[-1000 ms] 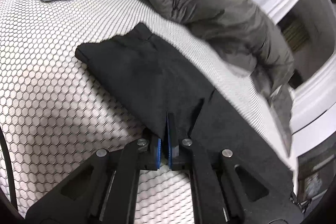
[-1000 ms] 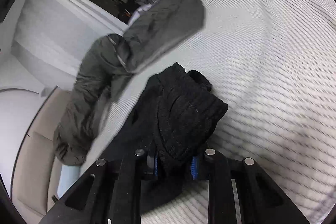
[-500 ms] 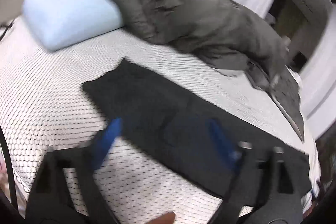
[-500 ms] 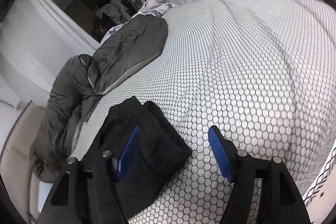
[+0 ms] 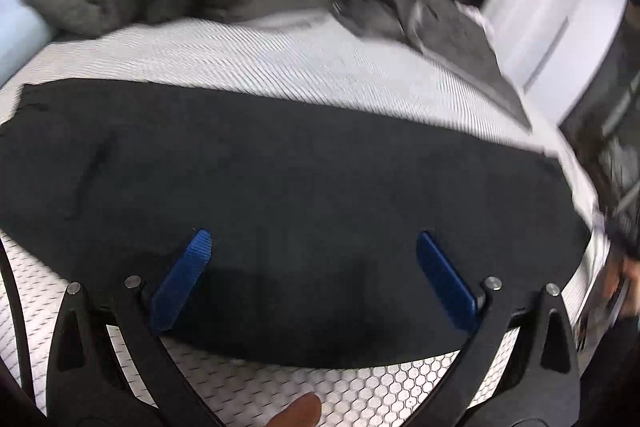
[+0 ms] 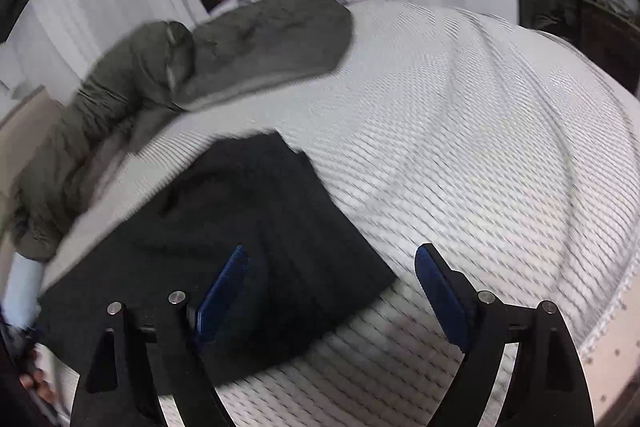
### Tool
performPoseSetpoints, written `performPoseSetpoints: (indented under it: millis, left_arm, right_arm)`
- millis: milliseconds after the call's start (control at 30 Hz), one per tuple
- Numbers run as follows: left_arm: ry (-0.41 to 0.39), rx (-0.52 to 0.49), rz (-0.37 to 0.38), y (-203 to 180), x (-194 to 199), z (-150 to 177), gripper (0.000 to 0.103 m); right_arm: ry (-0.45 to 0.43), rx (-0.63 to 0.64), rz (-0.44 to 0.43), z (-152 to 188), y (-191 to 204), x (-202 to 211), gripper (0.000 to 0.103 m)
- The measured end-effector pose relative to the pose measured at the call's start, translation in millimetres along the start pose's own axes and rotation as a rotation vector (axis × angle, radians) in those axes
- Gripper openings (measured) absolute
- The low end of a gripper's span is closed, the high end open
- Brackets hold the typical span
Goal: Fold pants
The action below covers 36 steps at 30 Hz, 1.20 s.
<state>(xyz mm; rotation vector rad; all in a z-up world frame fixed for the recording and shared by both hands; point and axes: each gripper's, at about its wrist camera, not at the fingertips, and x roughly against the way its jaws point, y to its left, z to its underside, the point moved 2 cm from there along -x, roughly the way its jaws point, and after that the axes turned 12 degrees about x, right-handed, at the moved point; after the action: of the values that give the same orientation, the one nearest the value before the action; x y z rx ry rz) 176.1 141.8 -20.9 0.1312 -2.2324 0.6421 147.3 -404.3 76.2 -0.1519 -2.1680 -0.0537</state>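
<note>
The black pants (image 5: 304,195) lay flat in a long band on the white bed cover (image 5: 280,67), which had a honeycomb pattern. The left gripper (image 5: 312,259) hung over their near edge, its blue fingers (image 5: 188,275) spread wide and holding nothing. The right gripper (image 6: 332,275) was wide open too, empty, above one end of the pants (image 6: 240,235). A grey jacket (image 6: 224,63) lay beyond them, apart, and a pale blue pillow (image 5: 16,35) beside it.

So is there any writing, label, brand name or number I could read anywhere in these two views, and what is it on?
None can be read.
black pants: no tag or print shows.
grey jacket: plain, and blurred by motion.
pale blue pillow: only an edge shows, no text visible.
left gripper and right gripper: no markings.
</note>
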Motion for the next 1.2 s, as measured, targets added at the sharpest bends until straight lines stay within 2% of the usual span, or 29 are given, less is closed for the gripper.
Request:
performPoseSetpoints:
  millis: [133,200,300,333,400,433,467,500,600,633,700,733,800,833,867,933,1000,1067,1133,1200]
  left_arm:
    - [0.063,-0.084,0.000,-18,-23,16,0.102]
    - [0.077,-0.113,-0.011,-21,-28,19,0.102]
    - [0.087,-0.089,0.011,-20,-34,20,0.102]
    - [0.088,-0.084,0.014,-19,-35,20,0.102]
    - [0.091,-0.078,0.018,-18,-38,18,0.102]
    - [0.092,-0.079,0.017,-18,-39,19,0.102]
    - [0.092,-0.078,0.015,-19,-40,16,0.102]
    - [0.091,-0.078,0.013,-19,-40,15,0.102]
    - [0.092,-0.076,0.011,-18,-44,10,0.102]
    - [0.094,-0.077,0.011,-16,-43,10,0.102]
    - [0.094,-0.083,0.012,-17,-43,10,0.102]
    - [0.092,-0.082,0.009,-17,-43,9,0.102]
    - [0.087,-0.073,0.006,-15,-41,9,0.102]
    - [0.084,-0.068,0.000,-14,-40,8,0.102]
    - [0.080,-0.067,-0.002,-14,-38,8,0.102]
    - [0.065,-0.075,-0.007,-16,-33,8,0.102]
    - [0.040,-0.093,0.003,-21,-25,8,0.102]
    - [0.020,-0.127,0.013,-33,-15,12,0.102]
    - [0.011,-0.165,0.031,-46,-7,18,0.102]
    - [0.010,-0.212,0.060,-64,-4,29,0.102]
  right_arm:
    - [0.052,0.146,-0.097,-49,31,-47,0.087]
    - [0.087,0.211,-0.091,-66,40,-73,0.087]
    - [0.191,0.285,-0.062,-88,44,-121,0.087]
    - [0.242,0.301,-0.072,-90,45,-136,0.084]
    - [0.268,0.340,-0.044,-84,46,-142,0.050]
    - [0.222,0.359,-0.030,-85,49,-132,0.049]
    - [0.161,0.373,-0.047,-87,53,-117,0.039]
    - [0.106,0.387,-0.054,-85,56,-102,0.034]
    - [-0.049,0.425,-0.015,-84,65,-59,0.034]
    - [-0.059,0.434,0.018,-86,65,-60,0.034]
    - [-0.016,0.419,0.064,-85,57,-76,0.043]
    - [0.007,0.402,0.066,-82,50,-90,0.044]
    - [0.119,0.356,0.069,-80,51,-127,0.046]
    - [0.138,0.337,0.076,-77,50,-129,0.047]
    - [0.107,0.341,0.085,-78,53,-125,0.050]
    - [0.030,0.342,0.123,-76,58,-101,0.067]
    - [-0.028,0.345,0.161,-66,62,-65,0.093]
    - [-0.095,0.331,0.152,-50,77,-29,0.100]
    - [-0.114,0.326,0.068,-29,102,-5,0.103]
    - [-0.090,0.358,-0.032,-8,135,-3,0.103]
